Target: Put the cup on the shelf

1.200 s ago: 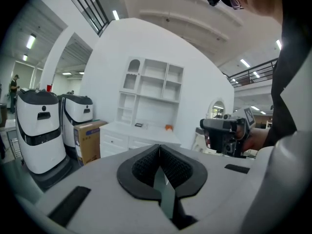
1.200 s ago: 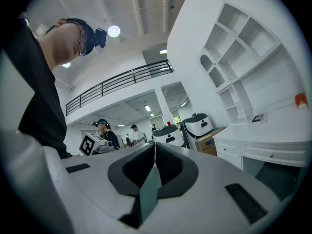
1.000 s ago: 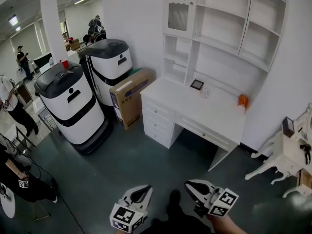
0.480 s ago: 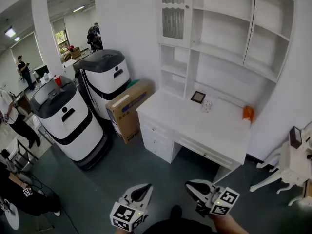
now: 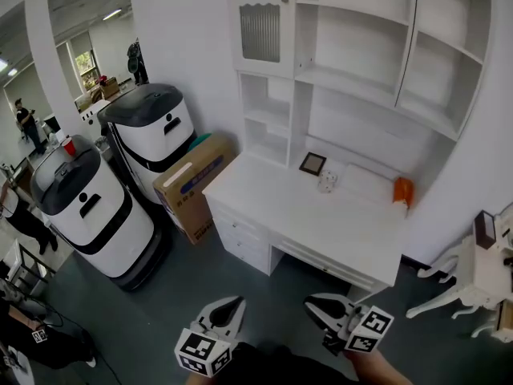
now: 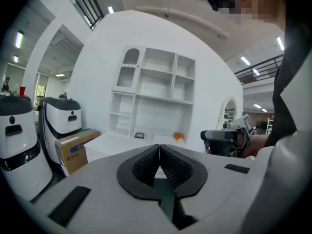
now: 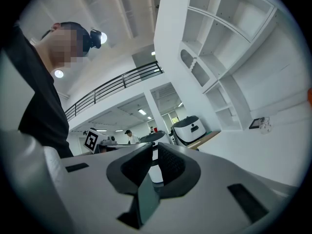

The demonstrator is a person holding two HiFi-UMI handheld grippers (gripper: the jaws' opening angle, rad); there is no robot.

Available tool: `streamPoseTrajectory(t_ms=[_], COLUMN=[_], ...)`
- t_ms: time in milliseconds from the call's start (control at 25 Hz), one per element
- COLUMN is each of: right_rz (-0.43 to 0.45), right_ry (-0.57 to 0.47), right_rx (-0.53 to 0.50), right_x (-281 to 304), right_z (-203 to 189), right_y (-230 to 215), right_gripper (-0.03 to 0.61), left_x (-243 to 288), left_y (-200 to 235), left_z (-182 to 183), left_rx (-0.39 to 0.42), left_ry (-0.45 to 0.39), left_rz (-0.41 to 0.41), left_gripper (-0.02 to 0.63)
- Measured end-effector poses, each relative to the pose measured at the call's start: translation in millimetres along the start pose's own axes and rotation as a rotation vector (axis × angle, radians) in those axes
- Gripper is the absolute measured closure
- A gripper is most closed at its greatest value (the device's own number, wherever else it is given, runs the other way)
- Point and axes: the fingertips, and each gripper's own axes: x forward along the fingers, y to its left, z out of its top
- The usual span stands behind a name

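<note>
The person is walking toward the worktop (image 5: 321, 223), so in the head view it is growing and sliding toward 7 o'clock. The shelf (image 5: 361, 54) is swelling to fill the top of the frame. The cup (image 5: 402, 189) is drifting lower with the worktop. The two white machines (image 5: 88, 207) and the box (image 5: 192, 184) are slipping toward 8 o'clock, close to the left edge.
</note>
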Motion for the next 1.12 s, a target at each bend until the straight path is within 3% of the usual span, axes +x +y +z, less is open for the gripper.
streamPoseTrajectory(t_ms=[240, 800, 1000, 1120], right_rz=[-0.034, -0.135, -0.177, -0.222], right_ry=[0.006, -0.051, -0.057, -0.052], right_rx=[0.013, 0.001, -0.003, 0.001], right_x=[28, 201, 241, 249], right_z=[5, 55, 71, 72], right_y=[-43, -147, -175, -191], right_gripper=[0.561, 0.561, 0.56, 0.56], left_x=[41, 131, 149, 159], left_y=[49, 215, 249, 265], left_z=[2, 72, 85, 84], left_rx=[-0.047, 0.051, 0.072, 0.045], left_ry=[0.0, -0.025, -0.027, -0.018], left_rz=[-0.005, -0.151, -0.19, -0.203], left_gripper=[0.601, 0.601, 0.601, 0.601])
